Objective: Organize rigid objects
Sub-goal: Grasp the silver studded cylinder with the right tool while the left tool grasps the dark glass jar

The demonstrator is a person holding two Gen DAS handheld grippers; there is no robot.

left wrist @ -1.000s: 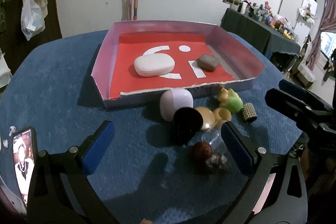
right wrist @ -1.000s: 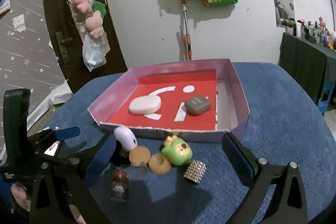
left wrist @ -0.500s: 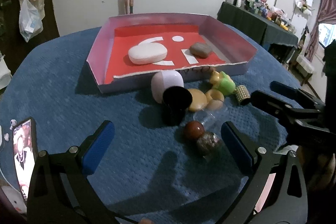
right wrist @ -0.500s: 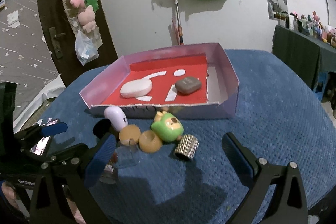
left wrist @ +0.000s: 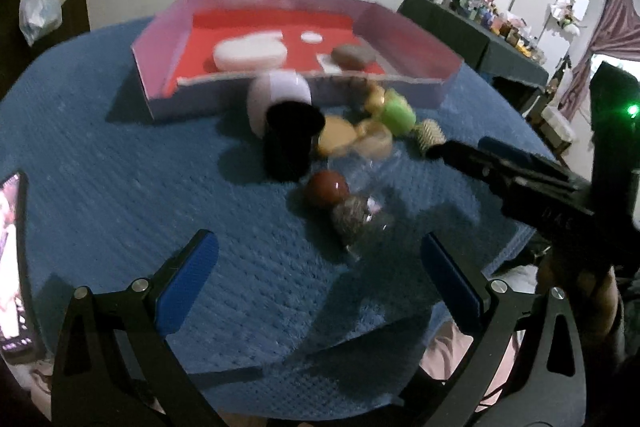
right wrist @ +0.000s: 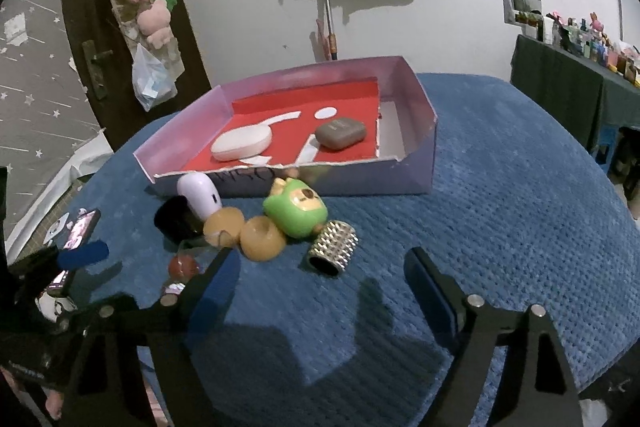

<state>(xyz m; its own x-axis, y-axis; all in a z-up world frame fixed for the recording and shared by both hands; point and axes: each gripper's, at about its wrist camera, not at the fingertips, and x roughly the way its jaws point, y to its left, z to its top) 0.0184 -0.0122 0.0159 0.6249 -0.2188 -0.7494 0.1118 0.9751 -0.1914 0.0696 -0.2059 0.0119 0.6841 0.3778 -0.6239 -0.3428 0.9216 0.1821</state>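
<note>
Above the studded cylinder [right wrist: 333, 247], the right tongs [right wrist: 316, 281] have narrowed, gripping nothing.

Right gripper [right wrist: 316, 279] jaws just narrowing, nothing between; studded cylinder [right wrist: 333, 247] at 12 o'clock, green toy [right wrist: 297, 213] beyond; tray [right wrist: 404, 183] behind.

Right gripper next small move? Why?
Probably ease the right gripper forward and down onto the studded cylinder. Its jaws have just been closing, with nothing between them yet. The cylinder lies just ahead of them at the near edge of the pile, apart from the green toy. The tray holds only two items, so there is room.
</note>
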